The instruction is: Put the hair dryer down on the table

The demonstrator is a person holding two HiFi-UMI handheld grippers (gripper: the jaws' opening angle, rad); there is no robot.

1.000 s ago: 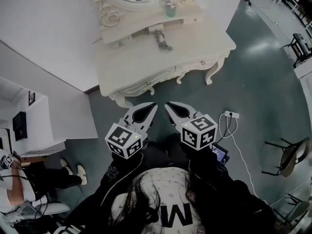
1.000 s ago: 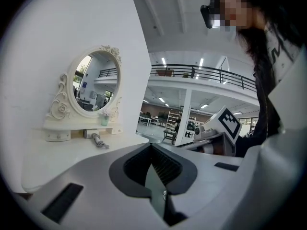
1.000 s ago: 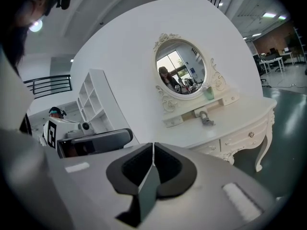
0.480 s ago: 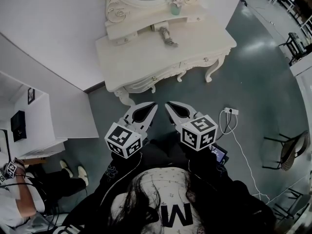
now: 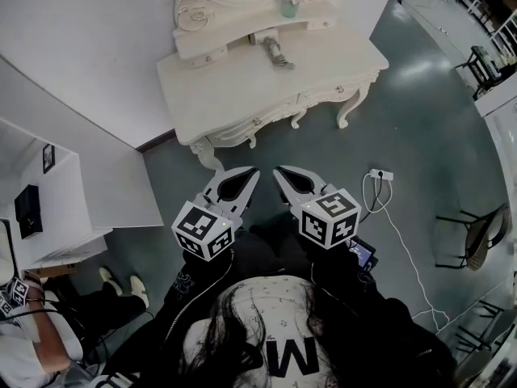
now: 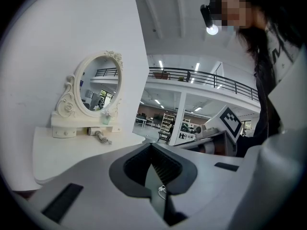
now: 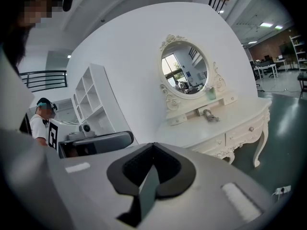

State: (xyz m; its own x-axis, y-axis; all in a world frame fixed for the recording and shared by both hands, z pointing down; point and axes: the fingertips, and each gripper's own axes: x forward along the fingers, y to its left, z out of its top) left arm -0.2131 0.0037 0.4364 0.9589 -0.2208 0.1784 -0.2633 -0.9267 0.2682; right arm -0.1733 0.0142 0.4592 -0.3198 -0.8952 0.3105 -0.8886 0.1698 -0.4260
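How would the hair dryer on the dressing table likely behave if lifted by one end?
The hair dryer looks like a rigid body, so it should lift in one piece. The twisted part trailing from it may be cord, likely to dangle. Too small to judge weight.

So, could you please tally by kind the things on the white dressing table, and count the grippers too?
Mirror: 1
Hair dryer: 1
Green pot: 1
Grippers: 2 (left gripper, right gripper)
Total: 5
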